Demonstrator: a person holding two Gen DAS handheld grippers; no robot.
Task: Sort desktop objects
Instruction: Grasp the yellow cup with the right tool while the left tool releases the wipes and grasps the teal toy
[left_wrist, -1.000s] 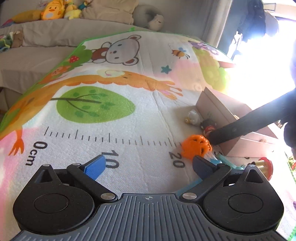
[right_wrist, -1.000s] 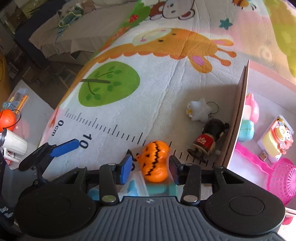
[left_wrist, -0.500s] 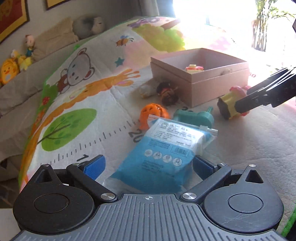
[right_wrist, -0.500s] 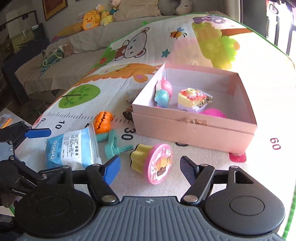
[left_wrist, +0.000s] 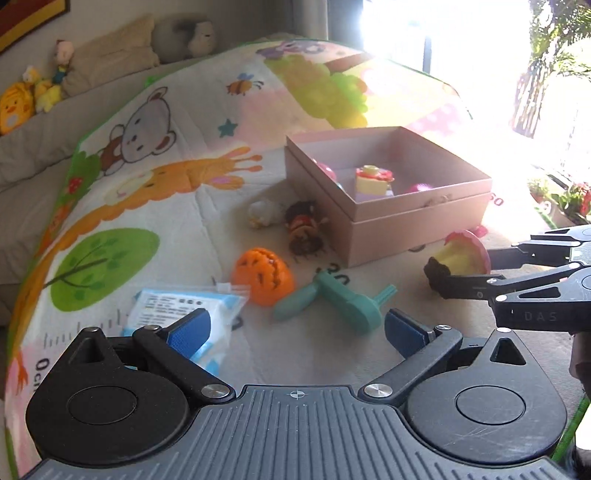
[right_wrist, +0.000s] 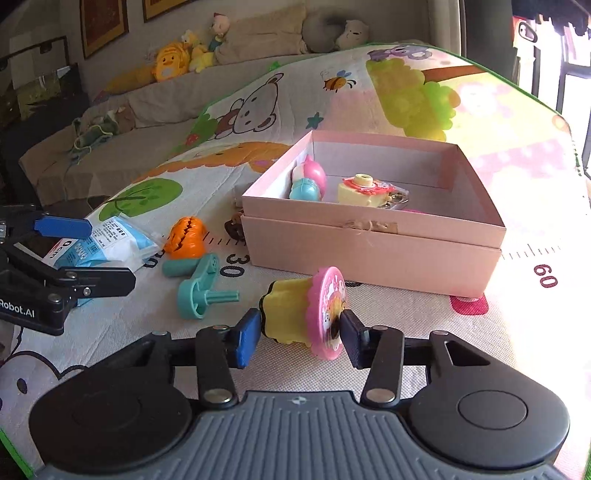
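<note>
Two grippers are ours: our right gripper (right_wrist: 301, 338) is clamped on a yellow cupcake-shaped toy with a pink round top (right_wrist: 306, 312), in front of the open pink cardboard box (right_wrist: 373, 243). Our left gripper (left_wrist: 295, 332), fingers wide apart, hovers near a teal plastic crank toy (left_wrist: 343, 301) on the cartoon play mat (left_wrist: 155, 177).

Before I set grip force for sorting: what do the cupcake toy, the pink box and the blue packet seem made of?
Cupcake toy: looks like matte soft foam or rubber; can't confirm.
Pink box: matte cardboard, thin folded walls with crisp edges.
Blue packet: glossy plastic film, wrinkled, with a crimped seal; contents unclear.
</note>
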